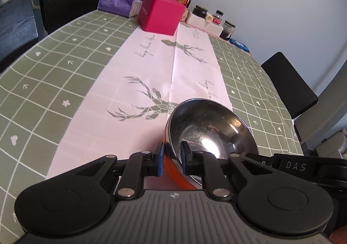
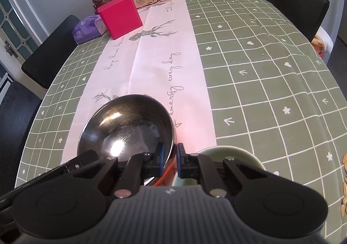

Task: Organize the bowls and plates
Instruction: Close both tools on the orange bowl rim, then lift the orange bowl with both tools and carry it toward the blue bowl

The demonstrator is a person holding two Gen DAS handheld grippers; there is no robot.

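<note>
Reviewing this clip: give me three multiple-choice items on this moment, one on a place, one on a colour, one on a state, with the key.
1. Where does the pink box stand?
A. at the far end of the table, on the runner's edge
B. inside the steel bowl
C. on a chair

2. What colour is the steel bowl's outer wall?
A. blue
B. orange
C. white

3. How does the right gripper stand?
A. wide open above the table
B. shut on the steel bowl's rim
C. shut on the green bowl

Key: 1 A, it sits far off by the bottles; 2 B, orange shows below the rim; 3 B, its pads straddle the rim, with the green bowl beside.
</note>
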